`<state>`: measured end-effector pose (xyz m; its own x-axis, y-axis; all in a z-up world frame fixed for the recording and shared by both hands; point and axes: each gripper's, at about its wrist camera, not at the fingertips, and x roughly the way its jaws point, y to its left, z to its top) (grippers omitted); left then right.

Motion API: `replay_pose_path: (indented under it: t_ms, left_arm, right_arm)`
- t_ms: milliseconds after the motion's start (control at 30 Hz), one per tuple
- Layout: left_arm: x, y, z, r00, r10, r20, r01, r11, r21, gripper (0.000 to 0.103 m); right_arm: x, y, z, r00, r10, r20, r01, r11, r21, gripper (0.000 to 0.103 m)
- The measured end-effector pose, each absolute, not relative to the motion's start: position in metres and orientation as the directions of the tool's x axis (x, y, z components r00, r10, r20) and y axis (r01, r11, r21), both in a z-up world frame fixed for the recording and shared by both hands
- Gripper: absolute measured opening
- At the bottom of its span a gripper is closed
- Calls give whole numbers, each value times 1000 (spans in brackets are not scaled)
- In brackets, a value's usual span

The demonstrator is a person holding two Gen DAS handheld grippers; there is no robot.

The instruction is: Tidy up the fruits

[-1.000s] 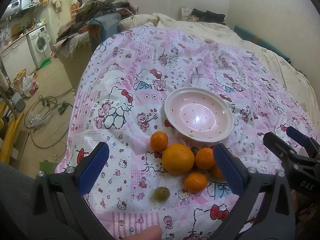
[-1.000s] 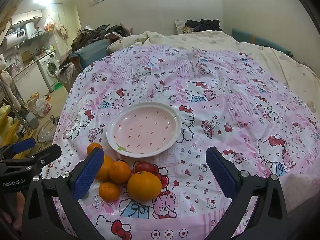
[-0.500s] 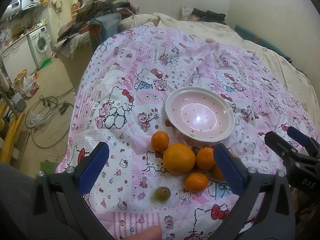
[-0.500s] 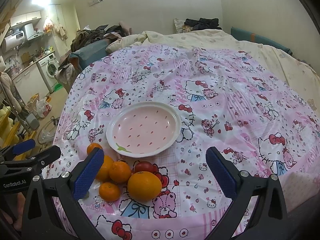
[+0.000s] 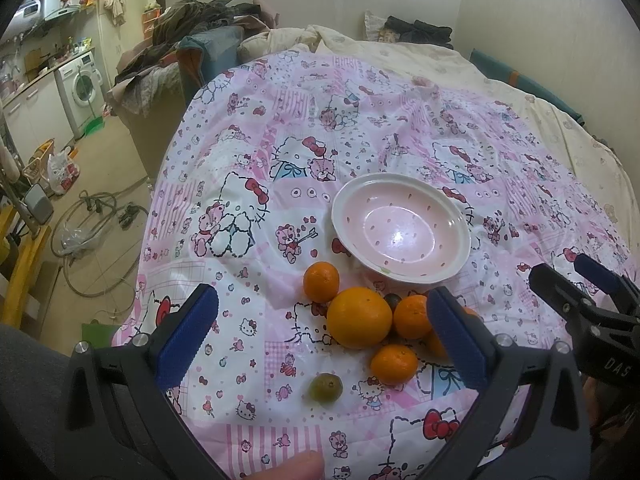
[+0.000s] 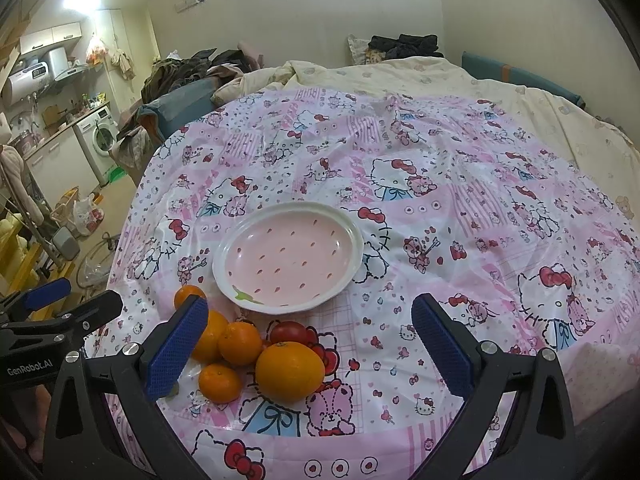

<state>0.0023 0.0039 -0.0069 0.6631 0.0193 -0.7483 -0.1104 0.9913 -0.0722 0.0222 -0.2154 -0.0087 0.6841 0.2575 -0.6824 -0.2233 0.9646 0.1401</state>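
An empty pink plate (image 5: pixel 400 228) with a white rim lies on the Hello Kitty cloth; it also shows in the right wrist view (image 6: pixel 288 258). In front of it lie a large orange (image 5: pixel 359 317), several small mandarins (image 5: pixel 321 281) and a small green fruit (image 5: pixel 325 387). The right wrist view shows the large orange (image 6: pixel 289 371), mandarins (image 6: pixel 239 343) and a red tomato (image 6: pixel 289 332). My left gripper (image 5: pixel 322 340) is open and empty above the fruit pile. My right gripper (image 6: pixel 310 346) is open and empty, also above the pile.
The pink cloth (image 6: pixel 460 200) covers a bed with a cream quilt (image 6: pixel 400 72) behind. The bed's left edge drops to a floor with hoses (image 5: pixel 92 216) and a washing machine (image 5: pixel 82 88). Each gripper shows at the side of the other's view.
Both views have shifted only slightly; the grippers stay open and the fruit has not moved.
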Motion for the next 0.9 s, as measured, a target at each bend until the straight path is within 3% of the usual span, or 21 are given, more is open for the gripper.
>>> replay_pose_path:
  t_ms: [900]
  left_arm:
    - [2, 6, -8, 660, 24, -751, -114, 991, -68, 103]
  right_arm:
    - [23, -217, -9, 682, 264, -682, -219, 963, 154, 103]
